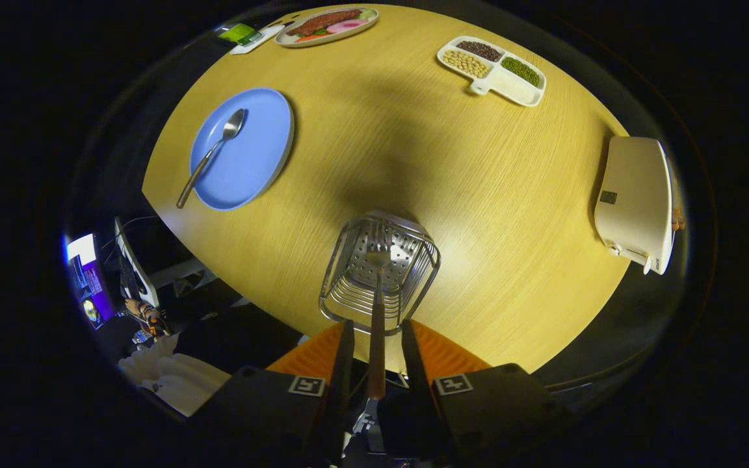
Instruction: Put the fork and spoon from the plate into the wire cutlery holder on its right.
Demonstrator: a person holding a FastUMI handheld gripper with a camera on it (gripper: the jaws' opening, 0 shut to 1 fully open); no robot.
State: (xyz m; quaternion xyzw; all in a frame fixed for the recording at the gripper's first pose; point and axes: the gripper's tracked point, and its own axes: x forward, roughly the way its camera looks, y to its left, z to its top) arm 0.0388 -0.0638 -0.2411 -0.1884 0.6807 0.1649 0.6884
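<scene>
**Lowering the fork into the cutlery holder**

Holding the fork [376, 325] by its brown handle, your jaws [376, 364] are clenched on it from both sides, one finger [343, 364] pressing on each flank of the handle. The fork's long axis runs straight out along the fingers, head forward, and from this angle it appears close to upright, tines down. Its metal head sits inside the mouth of the wire cutlery holder [348, 286], which stands on the desk [478, 195] just ahead of the fingertips. How far the tines are from the perforated bottom of the holder you cannot tell from here.

The move now turns on that alignment: the fork already points down the holder's opening and looks roughly centred between its wire walls, so a straight descent along the handle's axis and then a release seems to be what is called for. A sideways drift could catch the head on the wires or nudge the holder.

The spoon [210, 156] is not yet moved. It lies on the blue plate [257, 156], well to the left of the holder and farther from you, bowl away from you, handle slanting back toward you and overhanging the plate's near rim.
</scene>
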